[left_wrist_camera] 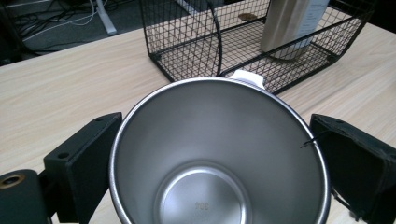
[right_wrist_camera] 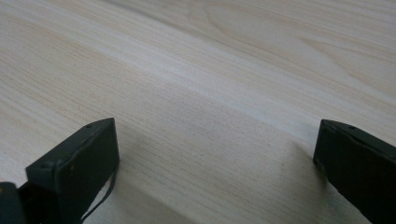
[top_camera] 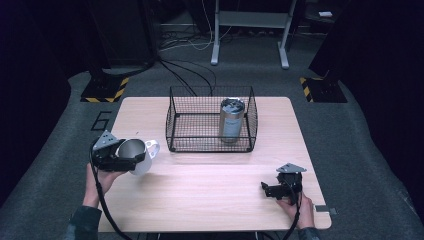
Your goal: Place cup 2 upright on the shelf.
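Note:
My left gripper (top_camera: pixel 131 156) is shut on a white mug with a steel inside (top_camera: pixel 136 154), held tilted above the table's left side. In the left gripper view the mug (left_wrist_camera: pixel 219 154) sits between the two black jaws with its mouth toward the camera and its white handle (left_wrist_camera: pixel 249 77) on the far side. A black wire basket (top_camera: pixel 212 120) stands at the back middle of the table, and a steel tumbler (top_camera: pixel 231 120) stands upright inside its right part. My right gripper (top_camera: pixel 267 190) rests open near the table's front right, with bare wood (right_wrist_camera: pixel 210 130) between its jaws.
The light wooden table (top_camera: pixel 210 185) has bare room between the two grippers and in front of the basket. Beyond the table lie cables on grey floor, a white desk frame (top_camera: pixel 250 30) and hazard-striped stand bases (top_camera: pixel 106 90).

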`<move>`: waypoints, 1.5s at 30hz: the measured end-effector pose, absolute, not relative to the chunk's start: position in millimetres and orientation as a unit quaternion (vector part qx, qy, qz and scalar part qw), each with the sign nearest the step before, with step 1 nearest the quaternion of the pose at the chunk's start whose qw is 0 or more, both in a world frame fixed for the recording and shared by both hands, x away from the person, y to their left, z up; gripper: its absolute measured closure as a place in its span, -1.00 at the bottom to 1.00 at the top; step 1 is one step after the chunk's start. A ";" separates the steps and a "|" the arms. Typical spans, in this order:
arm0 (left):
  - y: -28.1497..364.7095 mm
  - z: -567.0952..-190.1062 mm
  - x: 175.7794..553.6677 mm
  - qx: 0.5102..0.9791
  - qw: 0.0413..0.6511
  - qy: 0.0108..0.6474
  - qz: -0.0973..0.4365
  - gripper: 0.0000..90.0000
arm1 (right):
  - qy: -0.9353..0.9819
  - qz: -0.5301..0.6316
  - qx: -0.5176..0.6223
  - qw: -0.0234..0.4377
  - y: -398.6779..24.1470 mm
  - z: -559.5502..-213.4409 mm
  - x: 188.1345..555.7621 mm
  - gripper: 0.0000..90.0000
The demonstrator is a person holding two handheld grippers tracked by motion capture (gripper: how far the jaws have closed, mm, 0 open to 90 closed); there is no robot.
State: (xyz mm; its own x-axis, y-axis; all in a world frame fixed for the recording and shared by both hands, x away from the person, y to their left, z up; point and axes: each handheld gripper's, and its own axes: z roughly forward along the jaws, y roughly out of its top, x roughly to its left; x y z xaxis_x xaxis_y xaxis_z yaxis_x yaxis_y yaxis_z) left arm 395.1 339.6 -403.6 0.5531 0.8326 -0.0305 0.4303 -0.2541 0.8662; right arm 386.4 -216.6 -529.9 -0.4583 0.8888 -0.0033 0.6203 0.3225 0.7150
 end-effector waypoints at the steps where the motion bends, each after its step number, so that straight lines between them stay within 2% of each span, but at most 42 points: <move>1: 339.4 -402.1 395.3 0.762 0.446 0.413 0.223 -0.86 | 0.788 0.331 0.478 0.205 -216.7 -530.0 386.3 -1.00; 24: 304.7 -374.7 397.0 0.779 0.453 0.378 0.215 -0.86 | 0.793 0.331 0.471 0.202 -218.2 -529.9 386.5 -1.00; 45: 262.5 -360.4 415.6 0.788 0.456 0.356 0.209 -0.86 | 0.793 0.331 0.471 0.202 -218.2 -529.9 386.5 -1.00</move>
